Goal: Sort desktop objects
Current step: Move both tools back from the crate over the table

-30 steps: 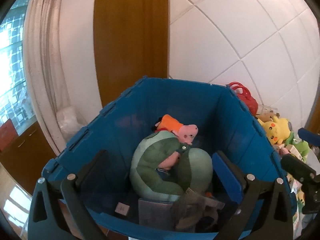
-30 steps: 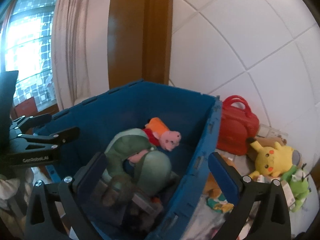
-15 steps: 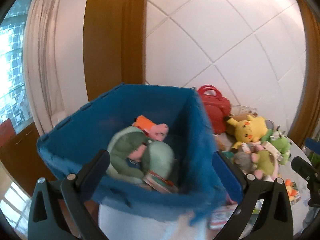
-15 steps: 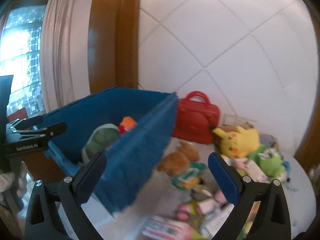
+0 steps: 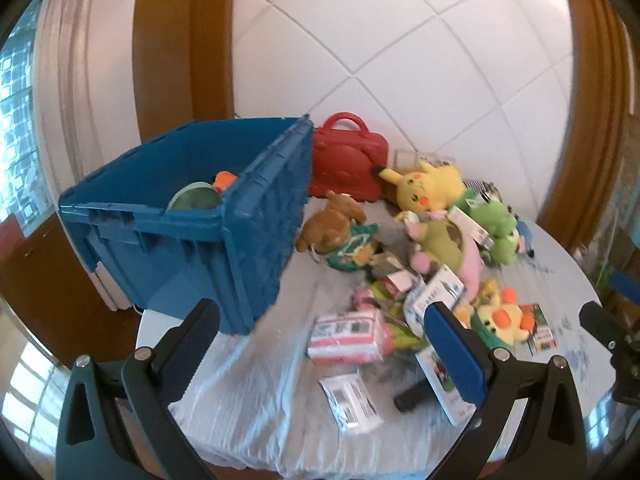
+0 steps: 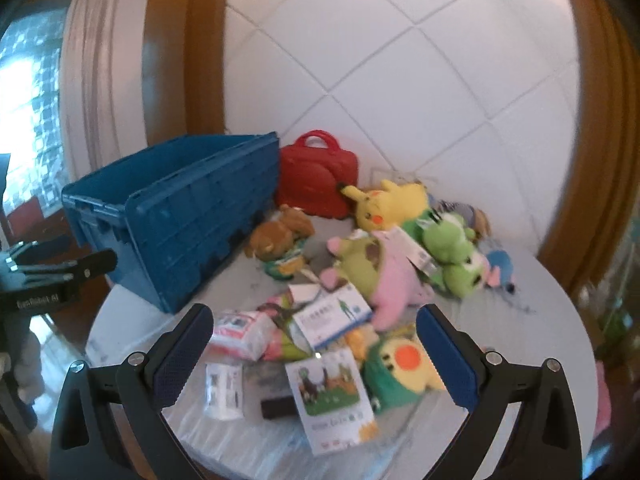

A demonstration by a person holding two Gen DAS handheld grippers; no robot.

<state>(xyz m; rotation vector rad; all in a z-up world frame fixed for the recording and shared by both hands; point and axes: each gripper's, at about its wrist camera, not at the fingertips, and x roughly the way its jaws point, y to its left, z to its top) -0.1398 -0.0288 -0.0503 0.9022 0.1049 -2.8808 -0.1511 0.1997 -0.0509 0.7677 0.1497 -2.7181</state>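
While both the left gripper and right gripper hover spread wide and empty-handed, the blue crate at the round table's left edge holds a green plush and an orange toy; loose plush toys and packets crowd the table's middle.

Only faint white lettering on the left gripper body, blurred, perhaps a brand name. Print on boxes and packets too smeared to read.
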